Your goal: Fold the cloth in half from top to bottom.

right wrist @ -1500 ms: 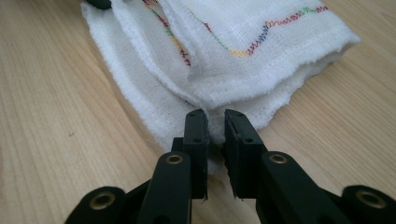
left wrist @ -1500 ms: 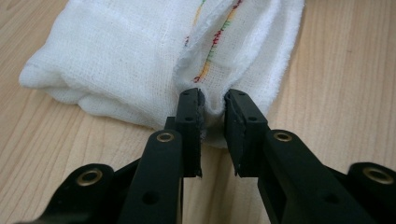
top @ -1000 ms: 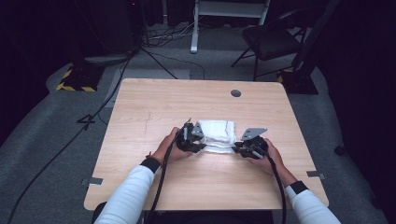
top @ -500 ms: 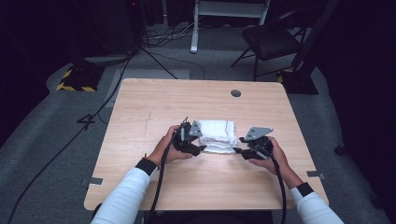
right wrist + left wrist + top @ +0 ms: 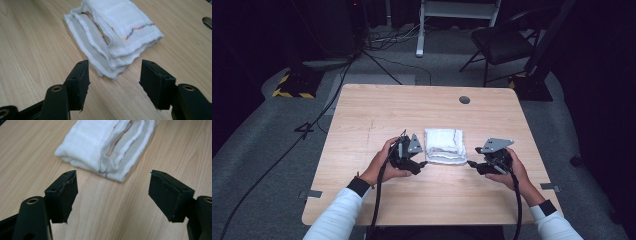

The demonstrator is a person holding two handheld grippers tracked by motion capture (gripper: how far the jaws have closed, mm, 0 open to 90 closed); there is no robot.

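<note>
A folded white cloth (image 5: 444,146) with a coloured stitched line lies on the wooden table (image 5: 377,112), between my two hands. My left gripper (image 5: 421,164) sits just left of it, jaws open and empty; they have just been opening. In the left gripper view the cloth (image 5: 105,145) lies a short way beyond the gripper (image 5: 112,192), apart from the jaws. My right gripper (image 5: 472,164) sits just right of the cloth, open and empty too, its jaws also just opened. The right gripper view has the cloth (image 5: 115,32) lying ahead of the gripper (image 5: 113,80), its frayed corner near the gap.
A round cable hole (image 5: 464,100) sits near the table's far edge. Beyond the table stand a dark chair (image 5: 502,42) and a white stand (image 5: 419,30), with cables on the grey floor. Bare wood surrounds the cloth on all sides.
Both grippers have let go of the cloth and drawn back from it, the left one leftward and the right one rightward. The cloth now lies folded and free between them.
</note>
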